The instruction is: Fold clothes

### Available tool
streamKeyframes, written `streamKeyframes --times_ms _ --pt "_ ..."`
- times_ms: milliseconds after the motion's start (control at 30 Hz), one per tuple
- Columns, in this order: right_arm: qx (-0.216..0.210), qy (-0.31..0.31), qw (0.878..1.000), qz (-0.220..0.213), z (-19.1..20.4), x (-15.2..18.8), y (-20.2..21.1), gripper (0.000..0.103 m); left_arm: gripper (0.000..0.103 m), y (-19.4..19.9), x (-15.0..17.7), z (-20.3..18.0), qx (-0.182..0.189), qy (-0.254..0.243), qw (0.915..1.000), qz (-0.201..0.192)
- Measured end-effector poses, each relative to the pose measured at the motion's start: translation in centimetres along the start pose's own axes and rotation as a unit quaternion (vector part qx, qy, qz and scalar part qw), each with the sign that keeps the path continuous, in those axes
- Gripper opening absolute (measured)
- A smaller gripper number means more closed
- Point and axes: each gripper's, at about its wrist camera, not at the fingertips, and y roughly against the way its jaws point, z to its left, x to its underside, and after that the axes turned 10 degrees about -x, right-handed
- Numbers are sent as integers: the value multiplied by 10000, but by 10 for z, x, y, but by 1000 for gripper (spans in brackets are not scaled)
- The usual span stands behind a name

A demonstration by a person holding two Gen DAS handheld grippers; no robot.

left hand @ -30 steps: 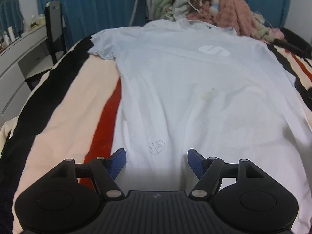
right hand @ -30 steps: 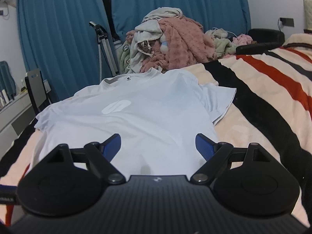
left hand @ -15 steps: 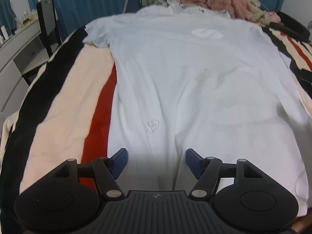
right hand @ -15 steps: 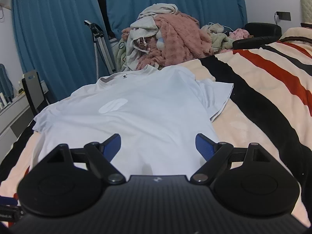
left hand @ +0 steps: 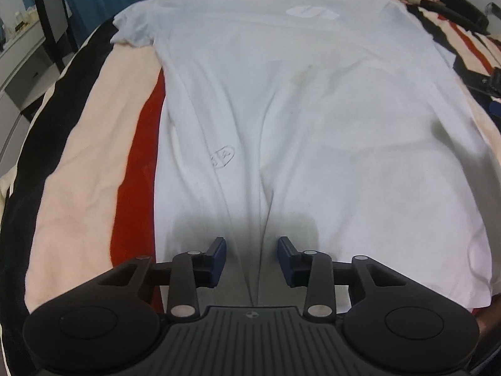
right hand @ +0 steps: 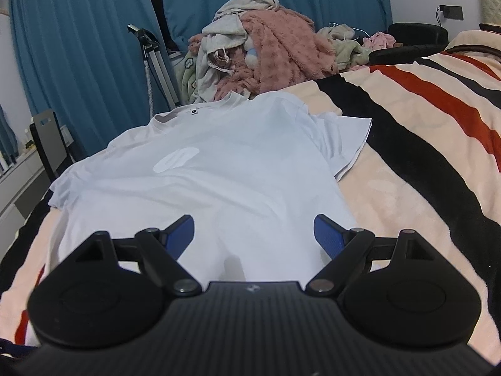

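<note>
A white T-shirt (left hand: 297, 119) lies spread flat on the striped bed, collar at the far end, hem toward me. It also shows in the right wrist view (right hand: 213, 188). My left gripper (left hand: 252, 255) hovers low over the hem near the shirt's left-centre, its jaws partly closed with a gap and nothing between them. My right gripper (right hand: 253, 228) is wide open and empty above the hem on the shirt's right side. The right sleeve (right hand: 347, 138) lies spread on the blanket.
The bed has a striped blanket (right hand: 422, 144) in cream, black and red. A pile of clothes (right hand: 266, 53) sits at the far end before blue curtains (right hand: 78, 47). A chair (left hand: 53, 18) and a desk (left hand: 22, 59) stand at the left.
My left gripper has moved forward and down toward the hem, and its jaws have narrowed. My right gripper has shifted slightly and stays wide open.
</note>
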Motion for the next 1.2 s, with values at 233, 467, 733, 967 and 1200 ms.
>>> streamKeyframes --times_ms 233,467,733,967,1200 --pt "9 -139 9999 39 -4 0 -1 85 38 10 2 19 -83 525 9984 -215" --pt "-37 -198 9997 101 -4 1 -3 85 34 -1 1 23 -179 723 9971 138" --pt "-29 -276 9995 151 -7 1 -4 85 9 4 -5 27 -183 688 9971 254" --pt "-70 -259 9995 181 -6 1 -2 85 1 21 -9 38 -29 727 9971 216" --pt "-64 -250 9995 208 -6 2 -4 85 1 39 -11 97 -148 1080 9926 533"
